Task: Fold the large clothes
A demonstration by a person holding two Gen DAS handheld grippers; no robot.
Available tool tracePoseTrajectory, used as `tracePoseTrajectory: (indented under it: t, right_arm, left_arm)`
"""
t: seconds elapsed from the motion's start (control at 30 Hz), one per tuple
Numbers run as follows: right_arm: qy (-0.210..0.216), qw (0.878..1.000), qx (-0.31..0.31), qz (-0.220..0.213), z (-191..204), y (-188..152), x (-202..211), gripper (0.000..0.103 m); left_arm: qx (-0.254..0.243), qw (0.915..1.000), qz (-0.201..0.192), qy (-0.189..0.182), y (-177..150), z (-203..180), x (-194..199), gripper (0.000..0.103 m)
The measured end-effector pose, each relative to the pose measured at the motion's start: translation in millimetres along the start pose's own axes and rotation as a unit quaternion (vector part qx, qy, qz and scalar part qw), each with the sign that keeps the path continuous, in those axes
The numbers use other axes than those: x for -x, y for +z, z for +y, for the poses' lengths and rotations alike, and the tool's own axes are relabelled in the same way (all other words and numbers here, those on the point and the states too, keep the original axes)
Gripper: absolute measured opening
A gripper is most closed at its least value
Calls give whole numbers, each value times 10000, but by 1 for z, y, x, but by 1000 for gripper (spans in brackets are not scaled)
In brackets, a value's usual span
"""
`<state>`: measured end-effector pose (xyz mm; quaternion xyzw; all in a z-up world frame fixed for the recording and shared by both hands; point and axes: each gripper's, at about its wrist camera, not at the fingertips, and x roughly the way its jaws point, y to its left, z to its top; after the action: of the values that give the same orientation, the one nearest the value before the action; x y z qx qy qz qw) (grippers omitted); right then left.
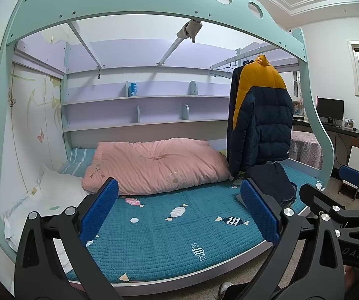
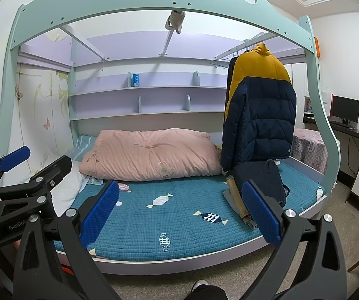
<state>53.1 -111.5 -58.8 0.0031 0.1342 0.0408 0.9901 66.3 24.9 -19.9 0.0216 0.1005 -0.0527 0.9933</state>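
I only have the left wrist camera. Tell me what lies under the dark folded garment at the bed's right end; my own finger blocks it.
Observer: In the right wrist view, a tan folded piece lies beneath the dark folded garment, stacked on the blue quilted bed cover.
Operator: Report the right hand-held gripper's state.
Observer: The right hand-held gripper is open, with nothing between its fingers.
Operator: Now check mine from the outside.
Observer: The left hand-held gripper shows side-on at that view's left edge, jaws apart and empty.
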Motion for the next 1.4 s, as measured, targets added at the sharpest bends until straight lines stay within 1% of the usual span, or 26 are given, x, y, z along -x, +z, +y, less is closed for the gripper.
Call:
tracePoseTrajectory:
  t: [0.53, 1.4]
  right_arm:
    - [-36, 10000, -15, -4, 2, -1, 2, 95]
    - [-55, 10000, -59, 14, 1, -2, 1, 95]
  left_arm:
    - [22, 10000, -20, -55, -2, -2, -1, 98]
    - [-31, 10000, -48, -32, -3, -2, -5, 98]
